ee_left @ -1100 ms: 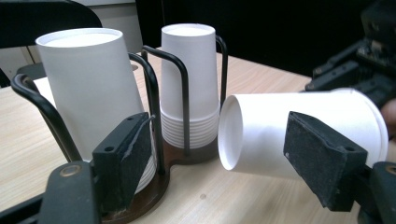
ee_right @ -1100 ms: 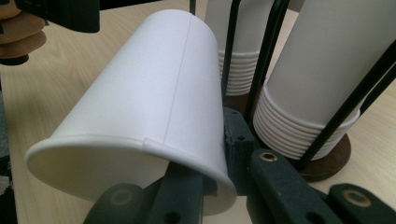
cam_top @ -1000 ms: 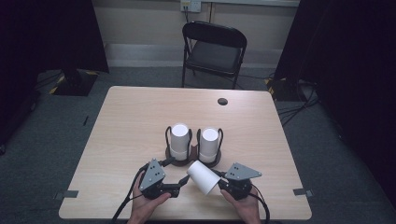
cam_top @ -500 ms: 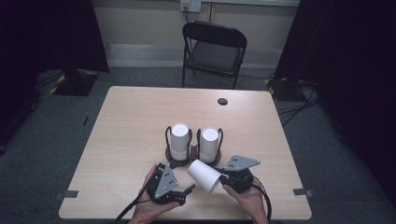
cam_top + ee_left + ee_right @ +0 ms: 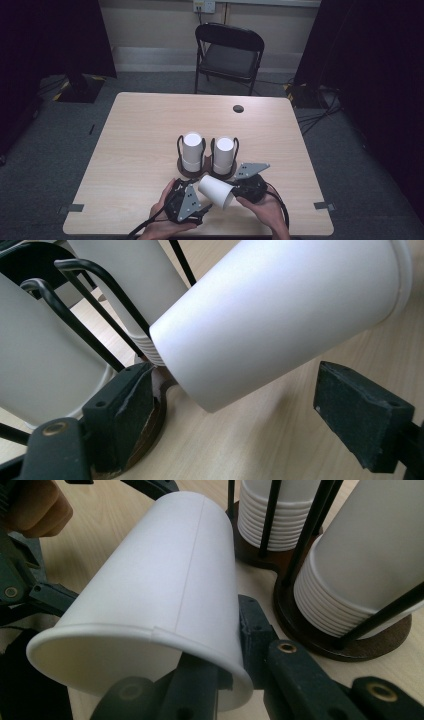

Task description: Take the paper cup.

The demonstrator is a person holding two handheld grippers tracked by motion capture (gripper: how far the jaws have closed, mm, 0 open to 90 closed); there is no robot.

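Low on the table (image 5: 140, 130), the right gripper (image 5: 235, 192) is pinching the cup's (image 5: 216, 191) rim, having tilted it toward the left gripper (image 5: 197, 212), whose wide-apart jaws are closing in, suggesting a handover.

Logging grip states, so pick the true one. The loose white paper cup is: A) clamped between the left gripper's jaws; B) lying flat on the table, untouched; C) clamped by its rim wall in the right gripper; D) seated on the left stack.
C: the right gripper pinches the paper cup at its rim, one jaw inside; the left gripper stands open beneath it.
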